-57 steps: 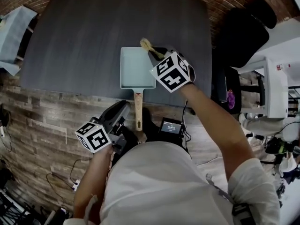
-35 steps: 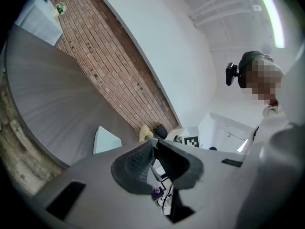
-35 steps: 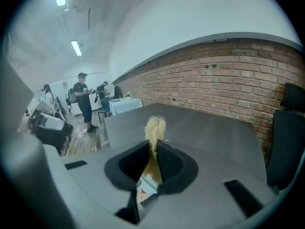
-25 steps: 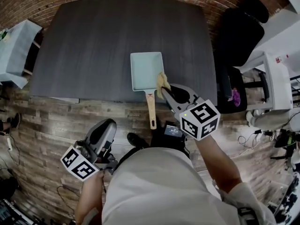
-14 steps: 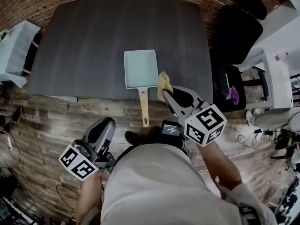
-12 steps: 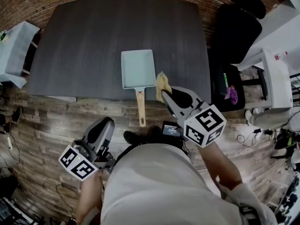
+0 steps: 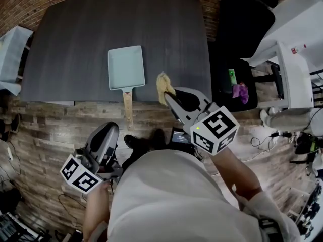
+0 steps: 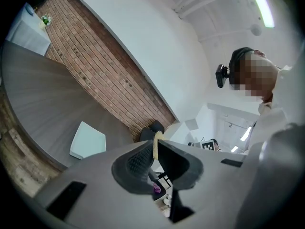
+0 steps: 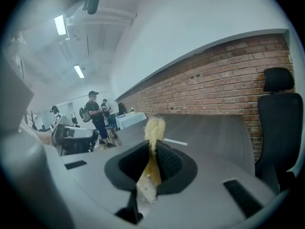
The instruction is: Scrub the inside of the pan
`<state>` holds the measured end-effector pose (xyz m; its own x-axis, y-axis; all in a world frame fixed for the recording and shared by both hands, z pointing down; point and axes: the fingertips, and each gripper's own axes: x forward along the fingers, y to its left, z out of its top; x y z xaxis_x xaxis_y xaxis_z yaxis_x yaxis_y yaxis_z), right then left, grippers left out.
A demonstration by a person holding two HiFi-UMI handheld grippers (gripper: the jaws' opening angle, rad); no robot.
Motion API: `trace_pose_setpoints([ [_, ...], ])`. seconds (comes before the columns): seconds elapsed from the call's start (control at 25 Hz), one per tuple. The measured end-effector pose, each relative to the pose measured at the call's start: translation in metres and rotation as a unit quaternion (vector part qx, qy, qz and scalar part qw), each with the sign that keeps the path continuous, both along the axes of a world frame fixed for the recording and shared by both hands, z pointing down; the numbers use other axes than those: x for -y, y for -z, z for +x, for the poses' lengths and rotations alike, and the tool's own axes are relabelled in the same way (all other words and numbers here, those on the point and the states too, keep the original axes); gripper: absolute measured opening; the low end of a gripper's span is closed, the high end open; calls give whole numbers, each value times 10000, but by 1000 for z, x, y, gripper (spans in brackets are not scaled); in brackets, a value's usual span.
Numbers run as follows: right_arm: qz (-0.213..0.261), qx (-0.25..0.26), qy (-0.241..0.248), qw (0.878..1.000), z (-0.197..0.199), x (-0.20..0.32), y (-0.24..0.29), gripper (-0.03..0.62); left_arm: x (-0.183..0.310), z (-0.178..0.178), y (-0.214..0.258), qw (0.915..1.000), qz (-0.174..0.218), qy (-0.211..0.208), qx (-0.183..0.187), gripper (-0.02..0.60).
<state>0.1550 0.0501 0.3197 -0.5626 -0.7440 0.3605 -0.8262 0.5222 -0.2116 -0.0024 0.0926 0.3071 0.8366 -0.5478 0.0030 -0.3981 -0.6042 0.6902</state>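
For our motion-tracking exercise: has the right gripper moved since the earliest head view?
Yes. The right gripper, earlier at the pan's far right corner, has drawn back toward the person with the scrubber to the table's near edge.

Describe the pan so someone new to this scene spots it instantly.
Find the big dark grey table before the brick wall. Near its front edge lies the pan: the only pale blue-green rectangle there, with a wooden handle overhanging the edge.
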Motion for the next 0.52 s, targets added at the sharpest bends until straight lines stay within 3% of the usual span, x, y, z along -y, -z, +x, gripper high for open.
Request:
trace_pose_setpoints([
  [0.52,-116,149,296,9994,44,-27,-11,46,-33,58,-14,9997,-255,-17,15,29],
])
